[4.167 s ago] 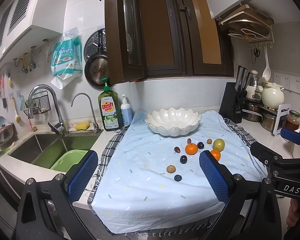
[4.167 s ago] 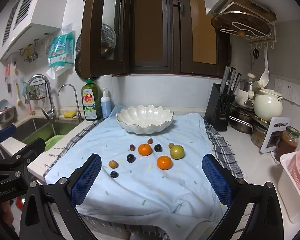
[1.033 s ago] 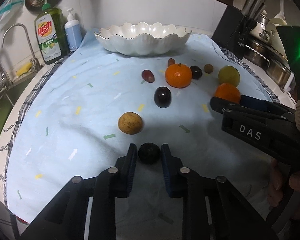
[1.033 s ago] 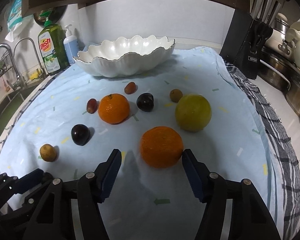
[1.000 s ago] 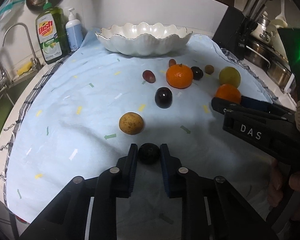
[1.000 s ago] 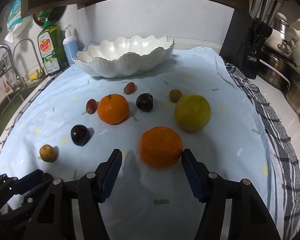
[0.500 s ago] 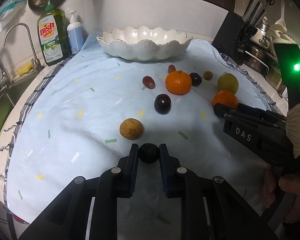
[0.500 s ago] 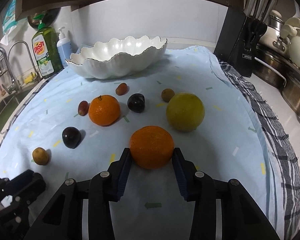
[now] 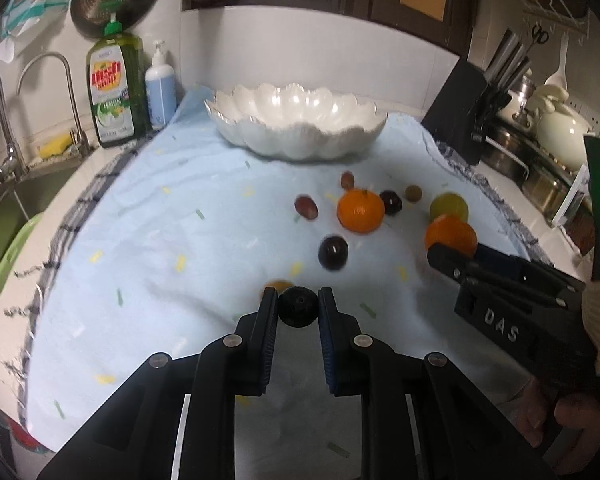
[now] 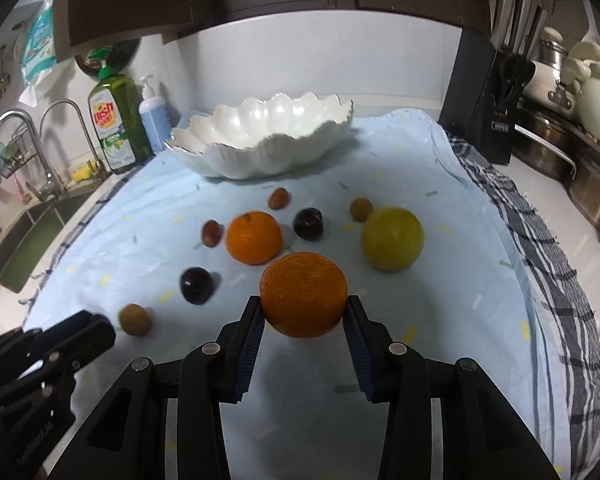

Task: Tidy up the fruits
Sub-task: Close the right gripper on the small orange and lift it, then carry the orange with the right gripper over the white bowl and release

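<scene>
Over the light blue cloth (image 9: 148, 240), my left gripper (image 9: 299, 308) is shut on a small dark round fruit (image 9: 299, 312) and holds it a little above the cloth. My right gripper (image 10: 303, 314) is shut on an orange (image 10: 303, 292), also raised off the cloth. A white scalloped bowl (image 10: 260, 160) stands at the back, with no fruit visible in it. On the cloth between lie a second orange (image 10: 254, 237), a yellow-green fruit (image 10: 392, 238), a dark plum (image 10: 196, 285), a small brown fruit (image 10: 134, 319) and several smaller fruits.
A green dish soap bottle (image 9: 114, 88) and a pump bottle (image 9: 160, 88) stand left of the bowl, with the sink (image 9: 16, 200) beyond them. To the right are a black knife block (image 10: 484, 112) and pots (image 10: 552, 148). A checked cloth (image 10: 540, 260) edges the blue one.
The right jaws closed onto the orange and lifted it. The left gripper, shut on the dark fruit throughout, rose off the cloth with it.
</scene>
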`<state>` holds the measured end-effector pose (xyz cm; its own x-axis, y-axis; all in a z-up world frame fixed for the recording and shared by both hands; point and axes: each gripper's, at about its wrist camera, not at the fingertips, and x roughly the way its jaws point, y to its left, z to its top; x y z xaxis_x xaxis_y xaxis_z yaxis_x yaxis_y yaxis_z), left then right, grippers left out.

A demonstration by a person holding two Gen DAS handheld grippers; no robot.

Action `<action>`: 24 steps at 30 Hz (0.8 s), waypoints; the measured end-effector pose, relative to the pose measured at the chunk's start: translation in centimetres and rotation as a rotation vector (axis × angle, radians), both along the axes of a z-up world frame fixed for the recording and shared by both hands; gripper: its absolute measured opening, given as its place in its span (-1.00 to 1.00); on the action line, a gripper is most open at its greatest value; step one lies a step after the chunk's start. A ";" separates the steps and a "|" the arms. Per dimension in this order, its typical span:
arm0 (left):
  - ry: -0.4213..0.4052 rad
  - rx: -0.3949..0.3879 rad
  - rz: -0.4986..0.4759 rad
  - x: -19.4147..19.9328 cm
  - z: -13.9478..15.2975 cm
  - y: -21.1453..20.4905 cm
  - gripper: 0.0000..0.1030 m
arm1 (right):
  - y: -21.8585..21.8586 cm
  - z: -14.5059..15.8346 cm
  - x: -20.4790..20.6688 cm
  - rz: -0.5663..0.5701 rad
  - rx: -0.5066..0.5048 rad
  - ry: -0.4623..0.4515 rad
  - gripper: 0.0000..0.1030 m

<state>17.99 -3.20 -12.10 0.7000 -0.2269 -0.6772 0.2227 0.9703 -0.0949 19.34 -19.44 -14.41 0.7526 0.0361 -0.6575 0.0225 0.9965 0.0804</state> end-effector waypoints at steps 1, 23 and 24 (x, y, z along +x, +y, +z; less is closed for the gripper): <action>-0.013 0.001 0.000 0.0 0.3 0.2 -0.59 | 0.3 0.3 -0.2 0.003 -0.002 -0.008 -0.18; -0.158 -0.008 -0.055 4.4 7.0 3.0 -0.60 | 4.2 7.5 0.9 0.015 -0.021 -0.194 -0.18; -0.164 -0.008 -0.058 4.9 7.2 3.1 -0.60 | 4.4 7.8 1.3 0.012 -0.021 -0.198 -0.18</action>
